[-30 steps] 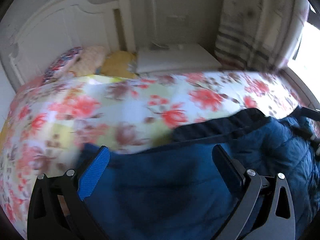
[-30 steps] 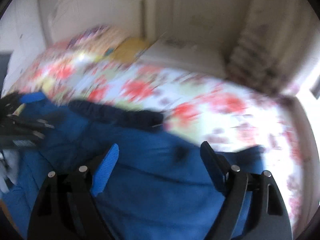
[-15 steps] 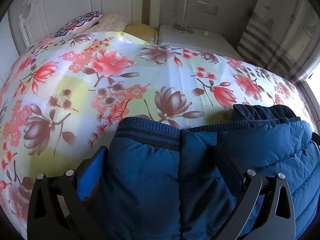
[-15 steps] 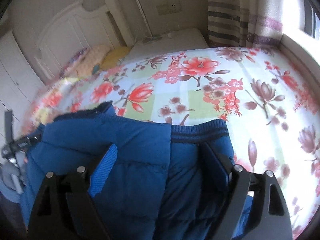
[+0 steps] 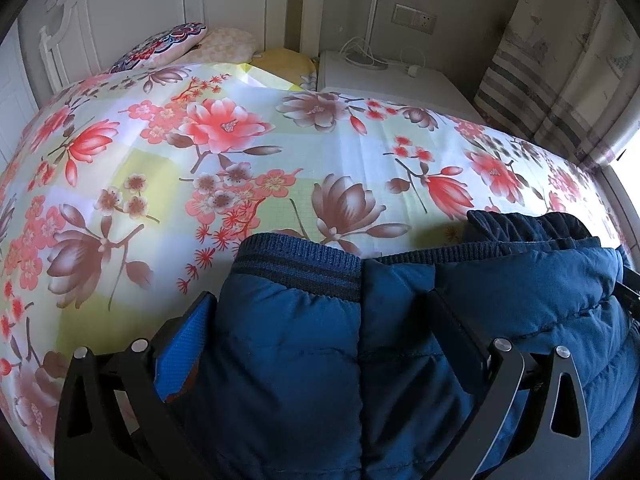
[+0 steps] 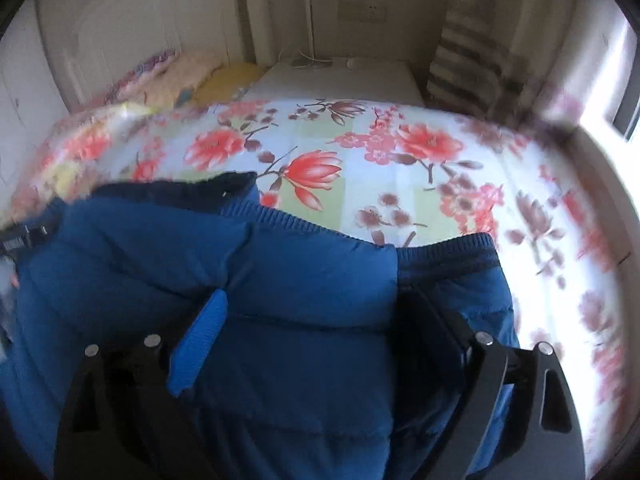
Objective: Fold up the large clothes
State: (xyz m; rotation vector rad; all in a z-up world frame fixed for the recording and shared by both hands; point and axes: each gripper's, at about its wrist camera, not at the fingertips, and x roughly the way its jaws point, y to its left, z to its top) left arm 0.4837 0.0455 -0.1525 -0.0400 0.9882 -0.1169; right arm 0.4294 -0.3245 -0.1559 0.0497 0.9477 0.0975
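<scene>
A puffy blue quilted jacket lies folded on the flowered bed cover, its ribbed hem toward the headboard and a darker navy part at the right. My left gripper stands open and wide, pointing steeply down, with the jacket's bulk bulging up between its fingers and hiding part of the blue pad. My right gripper straddles the same jacket. Its jaws are opening, the fabric lies between them, and the blue pad shows bare.
Pillows lie against the white headboard at the bed's far end. A white nightstand with cables stands beside them. A striped curtain hangs at the right, with a bright window past it.
The jacket was swinging and blurred a second ago and now rests on the bed. The left view has held still since half a second ago. The right gripper has sunk and spread wider.
</scene>
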